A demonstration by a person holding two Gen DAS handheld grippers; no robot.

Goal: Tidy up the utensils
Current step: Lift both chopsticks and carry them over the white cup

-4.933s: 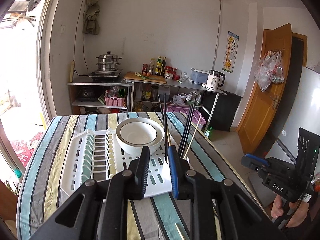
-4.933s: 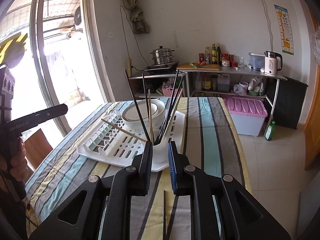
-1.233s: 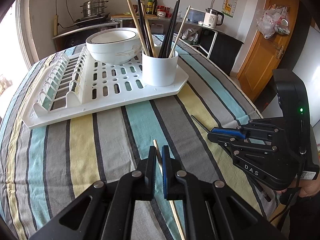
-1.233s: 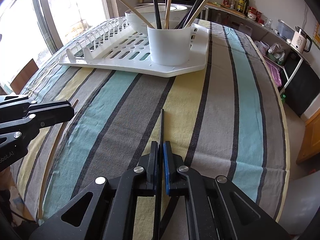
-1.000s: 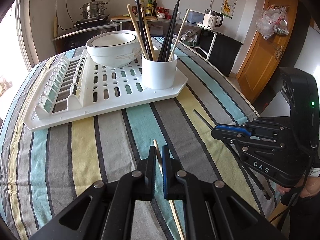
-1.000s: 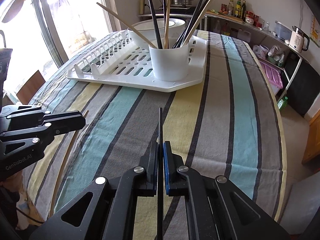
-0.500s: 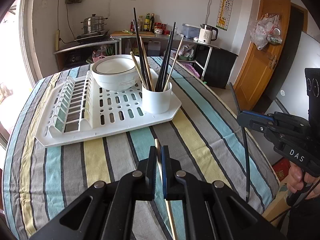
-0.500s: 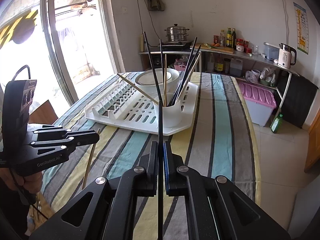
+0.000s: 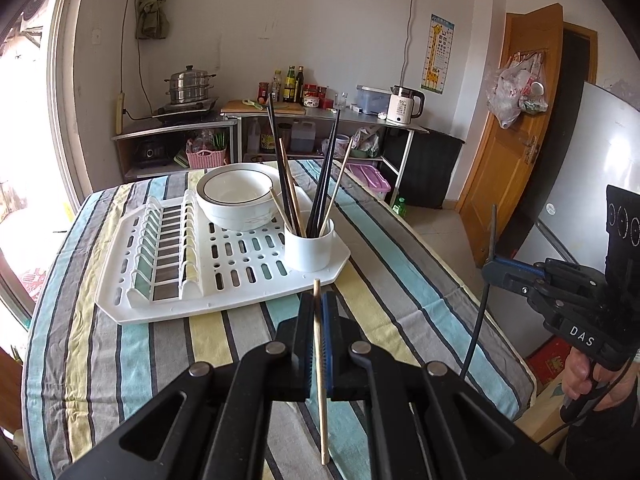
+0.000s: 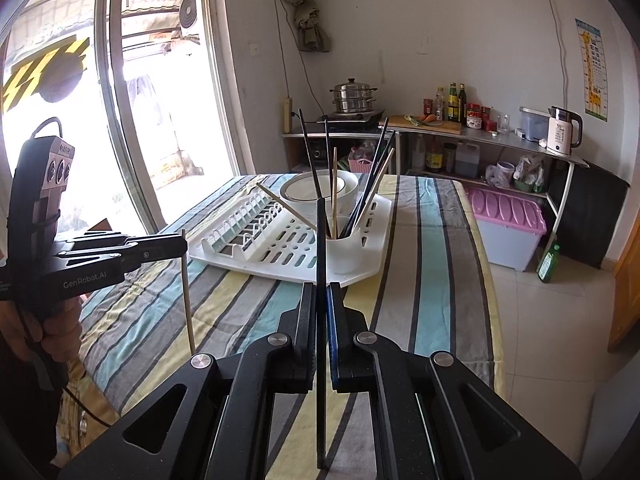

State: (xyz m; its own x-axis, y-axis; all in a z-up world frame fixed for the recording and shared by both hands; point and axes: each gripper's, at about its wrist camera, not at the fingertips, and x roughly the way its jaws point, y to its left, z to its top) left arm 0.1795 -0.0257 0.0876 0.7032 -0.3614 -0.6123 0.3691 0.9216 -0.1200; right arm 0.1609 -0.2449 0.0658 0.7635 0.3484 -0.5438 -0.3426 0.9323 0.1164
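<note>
Left gripper: your left gripper (image 9: pixel 316 312) is clamped on a wooden chopstick (image 9: pixel 320 380), which runs between the pads with its tip poking out just past them and its other end hanging below, above the striped cloth.
Right gripper: your right gripper (image 10: pixel 321 304) is clamped on a black chopstick (image 10: pixel 321 240), which stands nearly upright between the pads, its upper end rising in front of the cup.
Both chopsticks: each is lifted clear of the worktop (image 9: pixel 400 280); neither touches the cloth.
Utensil cup: the white cup (image 9: pixel 308 248) stands on the near right corner of the white drying rack (image 9: pixel 168 300), ahead of both grippers and well apart from them, already holding several black and wooden chopsticks.
Bowl: a white bowl (image 9: pixel 236 200) sits on the rack just behind the cup.
Rack position: the rack lies around the middle of the worktop, towards its far edge.
Your hands: your right hand (image 9: pixel 588 380) holds its gripper off the worktop's right edge; your left hand (image 10: pixel 52 332) holds its gripper at the left edge.
</note>
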